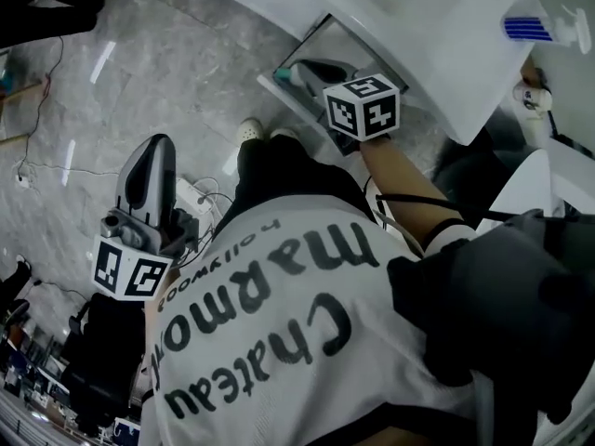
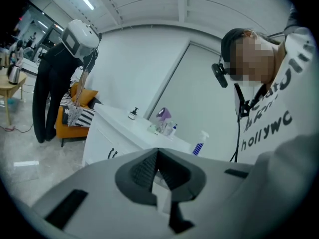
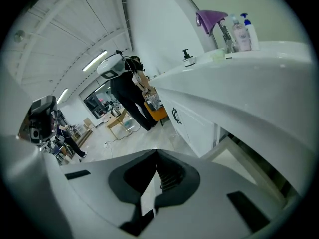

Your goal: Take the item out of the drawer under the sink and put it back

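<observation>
The item cannot be told for sure. Only a small greenish bit (image 1: 283, 76) shows at a front corner of the open drawer (image 1: 325, 40), too small to name. The drawer stands pulled out under the white sink cabinet, its grey bottom partly bare.

The right gripper (image 3: 156, 152) reaches down over that drawer, its marker cube above the drawer's front edge. Its jaws are pressed together with nothing between them.

The left gripper (image 2: 158, 150) is held well apart from the drawer, out over the marbled floor (image 1: 112, 82) at the person's left side. Its jaws also meet tip to tip and carry nothing.

On the white surface (image 1: 446, 54) above the drawer, a spray bottle (image 1: 530, 28) with blue stripes stands near the front edge. Other bottles and a purple cloth stand further along it.

Beyond the cabinet's far end, another person (image 2: 55, 83) in dark clothes stands beside an orange chair (image 2: 75, 118).
</observation>
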### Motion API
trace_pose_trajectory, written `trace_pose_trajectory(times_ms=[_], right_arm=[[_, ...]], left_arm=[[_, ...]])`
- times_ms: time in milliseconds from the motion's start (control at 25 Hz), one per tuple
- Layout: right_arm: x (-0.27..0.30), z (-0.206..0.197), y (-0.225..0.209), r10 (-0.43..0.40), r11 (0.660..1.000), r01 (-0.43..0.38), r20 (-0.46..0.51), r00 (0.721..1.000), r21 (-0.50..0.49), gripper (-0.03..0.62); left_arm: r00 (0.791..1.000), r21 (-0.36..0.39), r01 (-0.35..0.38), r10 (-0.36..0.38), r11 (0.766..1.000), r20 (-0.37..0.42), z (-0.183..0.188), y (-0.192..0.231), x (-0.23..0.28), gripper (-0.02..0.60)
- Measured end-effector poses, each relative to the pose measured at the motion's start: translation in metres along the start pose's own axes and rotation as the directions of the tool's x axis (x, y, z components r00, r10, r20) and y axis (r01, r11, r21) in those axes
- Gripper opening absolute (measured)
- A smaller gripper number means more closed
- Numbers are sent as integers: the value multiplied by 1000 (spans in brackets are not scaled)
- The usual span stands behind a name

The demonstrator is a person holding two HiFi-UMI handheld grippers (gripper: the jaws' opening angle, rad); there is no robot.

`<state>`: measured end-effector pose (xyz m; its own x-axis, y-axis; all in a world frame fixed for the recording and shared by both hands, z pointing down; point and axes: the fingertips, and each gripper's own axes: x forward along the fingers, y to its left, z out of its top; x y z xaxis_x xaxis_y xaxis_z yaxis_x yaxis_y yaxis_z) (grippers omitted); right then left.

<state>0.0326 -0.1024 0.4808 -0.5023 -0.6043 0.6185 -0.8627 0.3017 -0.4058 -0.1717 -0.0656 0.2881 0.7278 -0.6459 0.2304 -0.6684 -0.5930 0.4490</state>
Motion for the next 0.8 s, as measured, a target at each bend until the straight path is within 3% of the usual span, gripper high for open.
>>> trace_pose_trajectory(times_ms=[280, 560, 800], right_arm=[[24, -30, -11, 25, 999, -26, -75, 997, -19, 11], [51, -48, -22, 31, 996, -41, -129, 991, -77, 12], [74, -60, -24, 27, 953, -87, -204, 979, -289, 14]], left_arm=[[995, -70, -95, 93, 993, -21, -42, 3, -19, 8], [994, -108, -108, 104, 988, -43, -74, 0, -19, 8], [991, -141, -121, 113, 983, -68, -96, 5, -24, 8]])
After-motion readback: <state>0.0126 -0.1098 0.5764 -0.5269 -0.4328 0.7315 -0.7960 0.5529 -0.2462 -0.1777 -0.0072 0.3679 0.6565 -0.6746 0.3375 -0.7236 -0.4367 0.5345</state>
